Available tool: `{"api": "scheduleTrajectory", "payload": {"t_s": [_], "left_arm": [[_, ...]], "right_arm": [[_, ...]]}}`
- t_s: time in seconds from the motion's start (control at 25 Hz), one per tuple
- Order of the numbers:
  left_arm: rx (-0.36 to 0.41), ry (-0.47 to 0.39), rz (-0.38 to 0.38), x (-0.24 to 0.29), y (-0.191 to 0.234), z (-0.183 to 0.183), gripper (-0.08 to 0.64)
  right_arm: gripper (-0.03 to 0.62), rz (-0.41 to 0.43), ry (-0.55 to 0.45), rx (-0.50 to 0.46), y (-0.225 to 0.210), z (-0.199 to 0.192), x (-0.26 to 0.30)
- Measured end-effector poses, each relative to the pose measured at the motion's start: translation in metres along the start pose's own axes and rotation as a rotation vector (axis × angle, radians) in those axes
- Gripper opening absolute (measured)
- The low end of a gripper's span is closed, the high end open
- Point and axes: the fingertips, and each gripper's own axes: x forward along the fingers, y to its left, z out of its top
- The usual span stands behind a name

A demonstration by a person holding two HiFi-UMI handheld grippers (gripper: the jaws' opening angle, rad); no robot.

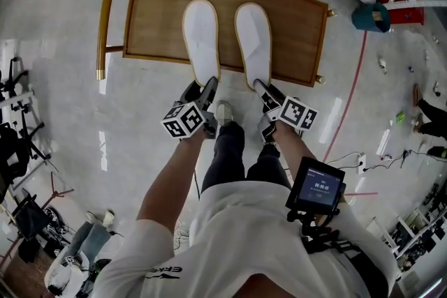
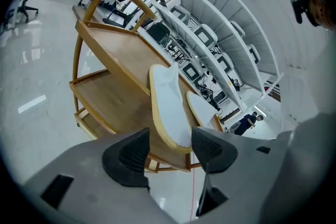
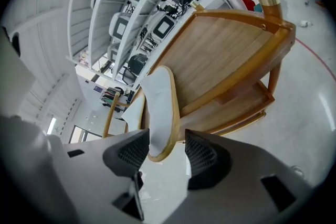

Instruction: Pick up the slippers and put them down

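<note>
Two white slippers with tan rims lie side by side, soles down, on the top of a wooden rack (image 1: 157, 17). In the head view the left slipper (image 1: 201, 38) has my left gripper (image 1: 202, 88) at its heel, and the right slipper (image 1: 253, 38) has my right gripper (image 1: 264, 91) at its heel. Seen from the left gripper view, the left gripper (image 2: 170, 152) stands open with the left slipper's (image 2: 170, 107) heel reaching between the pads, a gap showing beside it. The right gripper (image 3: 167, 152) is likewise open around the right slipper's (image 3: 160, 107) heel.
The rack has a lower shelf (image 2: 110, 105) and a raised brass-tipped rail (image 1: 108, 10) on its left side. My shoe (image 1: 223, 112) stands on the glossy floor just before it. A teal object (image 1: 370, 16) and a red floor line (image 1: 349, 91) lie to the right; equipment (image 1: 21, 150) crowds the left.
</note>
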Motion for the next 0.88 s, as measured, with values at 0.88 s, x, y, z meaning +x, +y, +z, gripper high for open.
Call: {"api": "scheduleTrajectory", "payload": {"t_s": [0.88], "left_arm": [[-0.024,-0.049,-0.037,-0.006,-0.014,0.014,0.073]], "right_arm": [[0.061,0.003,-0.044,-0.048,0.011,0.016,-0.007]]}}
